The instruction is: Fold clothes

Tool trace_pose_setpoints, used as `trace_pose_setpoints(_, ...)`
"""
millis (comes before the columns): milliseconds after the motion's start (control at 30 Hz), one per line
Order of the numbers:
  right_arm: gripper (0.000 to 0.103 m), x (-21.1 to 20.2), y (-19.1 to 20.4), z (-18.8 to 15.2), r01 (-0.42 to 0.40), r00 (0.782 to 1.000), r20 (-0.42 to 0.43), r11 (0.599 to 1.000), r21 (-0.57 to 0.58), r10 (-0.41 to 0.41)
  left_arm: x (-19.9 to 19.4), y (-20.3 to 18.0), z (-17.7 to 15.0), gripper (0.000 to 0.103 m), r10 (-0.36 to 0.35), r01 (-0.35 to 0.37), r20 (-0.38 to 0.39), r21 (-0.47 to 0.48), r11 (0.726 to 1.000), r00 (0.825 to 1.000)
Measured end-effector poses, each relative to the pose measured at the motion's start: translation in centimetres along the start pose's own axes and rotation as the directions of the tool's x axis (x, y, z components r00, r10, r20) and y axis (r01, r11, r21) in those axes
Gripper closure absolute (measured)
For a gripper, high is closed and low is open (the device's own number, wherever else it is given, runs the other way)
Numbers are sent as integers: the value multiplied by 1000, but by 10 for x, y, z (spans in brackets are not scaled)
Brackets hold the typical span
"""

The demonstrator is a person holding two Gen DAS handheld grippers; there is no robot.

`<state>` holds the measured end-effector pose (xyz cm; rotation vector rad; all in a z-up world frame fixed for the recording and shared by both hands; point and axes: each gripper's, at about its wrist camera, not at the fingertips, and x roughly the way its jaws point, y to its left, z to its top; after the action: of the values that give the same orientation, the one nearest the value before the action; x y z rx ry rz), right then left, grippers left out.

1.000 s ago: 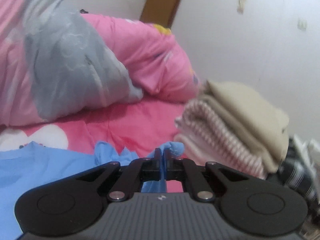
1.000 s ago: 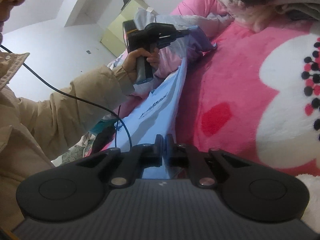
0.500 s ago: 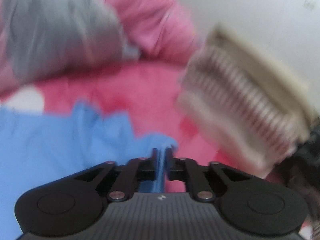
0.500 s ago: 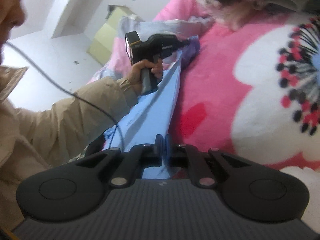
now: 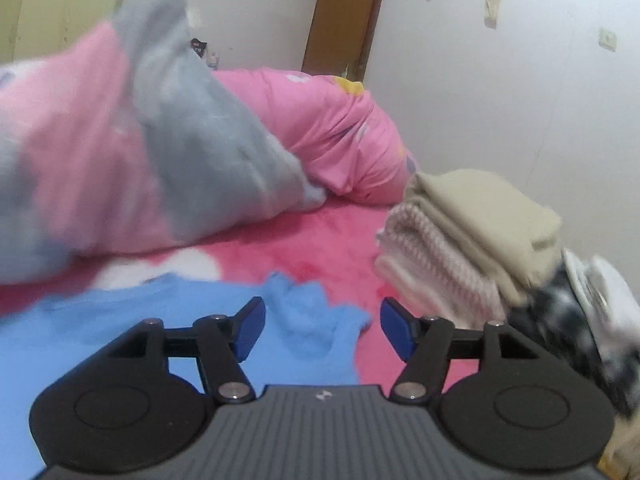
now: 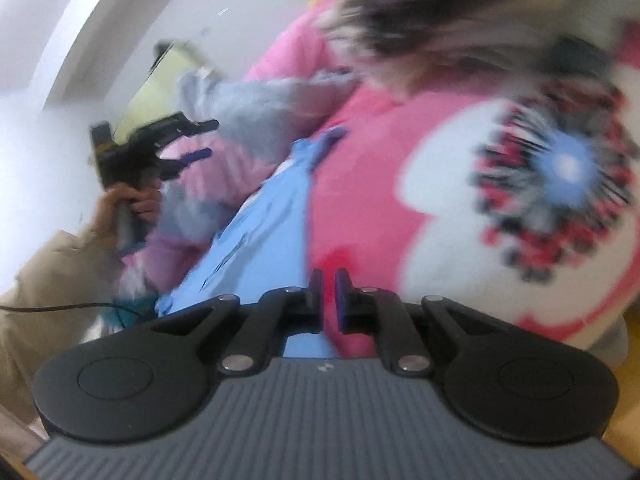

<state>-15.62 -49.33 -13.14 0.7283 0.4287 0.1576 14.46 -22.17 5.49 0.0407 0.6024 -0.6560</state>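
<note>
Left of frame in right wrist view: left gripper [image 6: 202, 140] held up by hand [image 6: 128, 204] on handle, beige sleeve [image 6: 48, 272] below, fingers aimed toward frame centre. Jaws just been opening, now spread wide, nothing between them. Blue shirt [image 5: 120, 320] lies on pink blanket [image 5: 304, 240], lower centre of left wrist view, beneath gripper. Right gripper [image 6: 329, 300] at lower centre, jaws nearly closed; shirt edge at slit, grip uncertain. Folded stack [image 5: 472, 232] at right.

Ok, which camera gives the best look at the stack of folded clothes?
The left wrist view: the stack of folded clothes sits sharp at right, beige piece over striped pink knit. The right wrist view shows only a smeared dark and pale blur of it along the top edge.
</note>
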Motion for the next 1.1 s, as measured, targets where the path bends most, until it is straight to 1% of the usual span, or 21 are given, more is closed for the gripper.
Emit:
trace_pose_setpoints(100,97,24,29,5,-5,999,-51,993,-115,-1,-55,13,-36,35,-6,8,-48,38,999,999)
trace_pose_setpoints(167,97,44,40,8,10,997,-75,983,-181,-24,-86,26,-67,35,-13,17,-78,45,999,997)
trace_pose_setpoints(200,97,55,40,8,34,994,-96,978,-207,-55,-101,35,-85,35,-15,18,-93,40,999,996)
trace_pose_setpoints(233,103,59,36,8,58,990,-114,978,-203,-83,-115,45,-104,36,-10,13,-102,27,1000,995)
trace_pose_setpoints(300,103,60,24,10,95,983,-140,982,-162,-118,-141,64,-134,36,22,-22,-97,0,1000,995)
trace_pose_setpoints(333,103,53,22,12,132,980,-129,980,-148,-151,-155,74,-149,36,46,-47,-89,-15,999,995)
trace_pose_setpoints(367,103,43,26,15,201,971,-98,965,-170,-219,-167,84,-162,36,73,-75,-83,-25,997,994)
trace_pose_setpoints(400,97,31,32,17,282,952,-59,937,-208,-299,-177,92,-172,37,100,-103,-85,-29,994,991)
trace_pose_setpoints(433,97,23,37,19,324,940,-32,918,-231,-340,-185,99,-179,38,118,-121,-88,-33,992,989)
trace_pose_setpoints(467,97,16,42,22,320,942,-23,919,-229,-334,-191,106,-183,38,121,-125,-90,-41,991,989)
trace_pose_setpoints(533,97,15,59,24,250,964,-28,942,-222,-263,-196,110,-190,41,95,-102,-101,-60,993,990)
trace_pose_setpoints(600,97,30,81,12,165,980,-64,953,-254,-187,-198,106,-200,42,51,-60,-112,-73,996,992)
trace_pose_setpoints(667,97,50,104,-3,76,988,-109,954,-291,-112,-200,97,-217,45,5,-14,-123,-74,997,992)
trace_pose_setpoints(733,98,69,112,-24,6,985,-162,956,-292,-56,-204,87,-239,46,-13,4,-137,-62,998,990)
trace_pose_setpoints(767,98,75,111,-33,-4,982,-184,960,-280,-49,-207,84,-252,47,-13,4,-151,-58,998,988)
trace_pose_setpoints(833,99,77,97,-53,27,970,-228,973,-231,-81,-215,82,-276,49,1,-13,-185,-64,998,983)
trace_pose_setpoints(900,99,60,89,-69,17,966,-250,982,-188,-65,-228,90,-298,50,32,-50,-212,-82,995,977)
trace_pose_setpoints(933,98,51,88,-76,29,955,-283,980,-197,-85,-235,96,-307,50,39,-63,-223,-101,993,974)
trace_pose_setpoints(1000,98,39,94,-85,61,923,-354,966,-250,-150,-249,108,-319,50,56,-91,-232,-139,986,971)
trace_pose_setpoints(1033,98,34,102,-85,49,922,-358,960,-274,-149,-256,112,-323,50,68,-105,-229,-150,983,971)
trace_pose_setpoints(1100,98,33,124,-76,-27,941,-330,955,-295,-76,-266,118,-323,50,92,-125,-202,-157,980,975)
